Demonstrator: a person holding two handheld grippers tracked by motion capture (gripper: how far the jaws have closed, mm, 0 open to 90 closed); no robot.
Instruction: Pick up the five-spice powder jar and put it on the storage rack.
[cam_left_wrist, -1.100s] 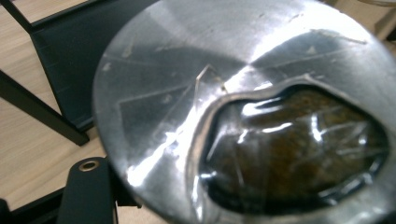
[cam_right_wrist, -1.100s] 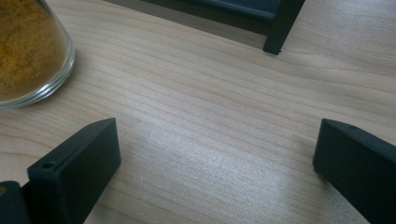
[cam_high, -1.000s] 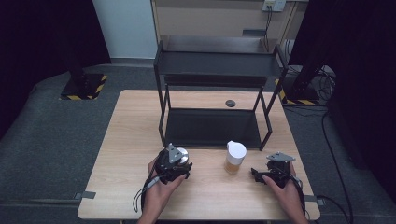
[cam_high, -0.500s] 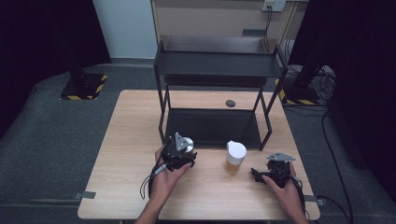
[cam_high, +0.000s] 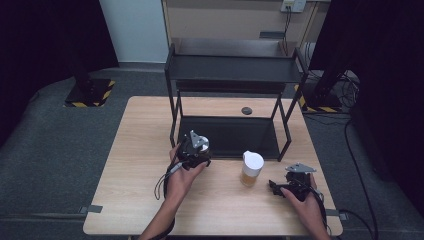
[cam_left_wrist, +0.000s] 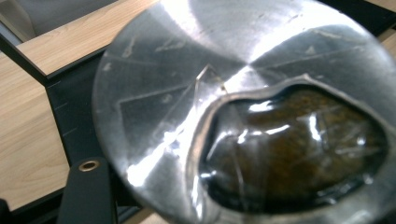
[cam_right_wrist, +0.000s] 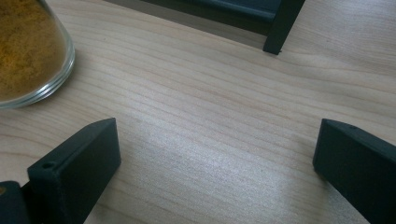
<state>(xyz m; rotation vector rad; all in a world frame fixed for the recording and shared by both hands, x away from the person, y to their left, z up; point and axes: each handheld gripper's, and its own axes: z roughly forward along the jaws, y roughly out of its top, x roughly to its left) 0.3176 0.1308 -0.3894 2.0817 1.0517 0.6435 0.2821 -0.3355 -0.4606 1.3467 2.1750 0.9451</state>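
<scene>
the left hand-held gripper (cam_high: 196, 148) is clenched on a round metal lid (cam_left_wrist: 243, 107); keep it level toward the shelf (cam_high: 235, 70) ahead. right hand-held gripper (cam_right_wrist: 215, 168) rests released beside the jar (cam_high: 251, 169).

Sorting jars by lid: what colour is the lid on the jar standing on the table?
White; the lid shows best in the high view.

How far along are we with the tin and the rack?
Done: the left gripper is shut on the opened tin and has carried it to the rack's front edge. In hand: moving it onto the lower shelf. Left: set it down; the jar waits beside the open right gripper.
</scene>
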